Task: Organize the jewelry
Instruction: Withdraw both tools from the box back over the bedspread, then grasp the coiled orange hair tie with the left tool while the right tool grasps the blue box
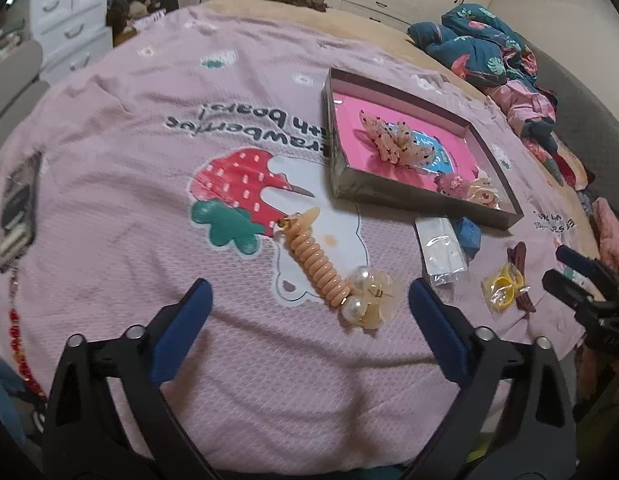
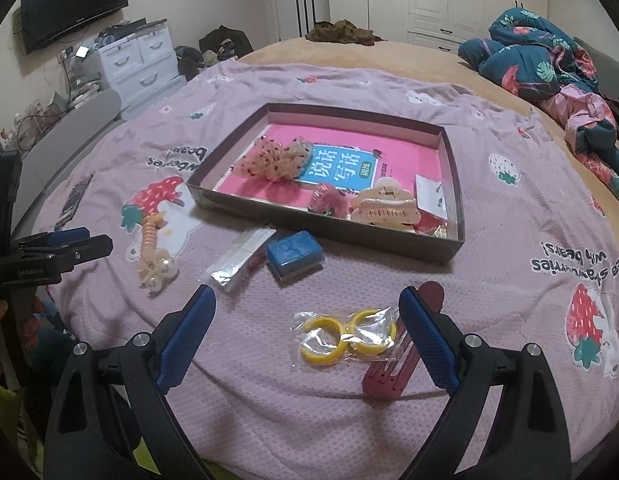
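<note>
A peach coil hair tie with pearls and a bow [image 1: 318, 266] lies on the pink strawberry blanket [image 1: 121, 168], straight ahead of my left gripper [image 1: 309, 286]. That gripper is open, with a blue pad on each side of the tie's near end and nothing gripped. A clear bag with two yellow hoops [image 2: 343, 336] lies between the open fingers of my right gripper [image 2: 308, 292], on top of a dark red hair clip [image 2: 387, 372]. The brown box [image 2: 329, 234] holds a spotted scrunchie [image 2: 273, 162], a pink flower piece [image 2: 327, 200] and a cream claw clip [image 2: 385, 204].
A small blue case [image 2: 295, 254] and a clear packet [image 2: 239, 260] lie in front of the box. A phone [image 1: 19, 212] with a red bead strap [image 1: 17, 336] rests at the blanket's left edge. Crumpled bedding [image 2: 549, 52] is heaped far right. Drawers and wardrobes stand beyond the bed.
</note>
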